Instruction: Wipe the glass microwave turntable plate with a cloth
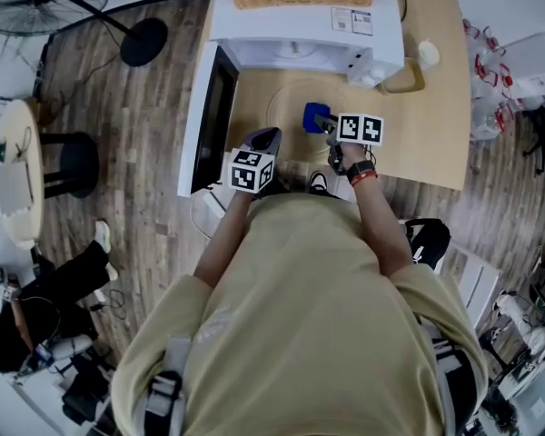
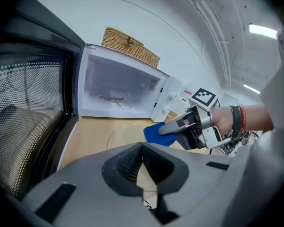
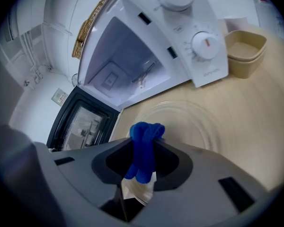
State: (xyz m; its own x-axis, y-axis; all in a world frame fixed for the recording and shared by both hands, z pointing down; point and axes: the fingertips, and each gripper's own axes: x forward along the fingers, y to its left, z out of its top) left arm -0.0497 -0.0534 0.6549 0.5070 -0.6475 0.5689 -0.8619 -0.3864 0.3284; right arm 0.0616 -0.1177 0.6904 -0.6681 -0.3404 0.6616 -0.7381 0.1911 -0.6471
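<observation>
Near edge of the bench is lost under the person's shirt; bare wood runs wide to the right of the plate; on the left the microwave has its door swung open along the bench edge, hemming that side in; glass turntable plate lies flat on the bench just before the oven mouth, clear, faint against the wood, little more than its rim showing; blue cloth is bunched over its right part, touching or not I can't tell; right gripper has its fingers clamped on a fold of the cloth; left gripper hovers by the plate's near-left rim, fingers pressed together, nothing between them.
</observation>
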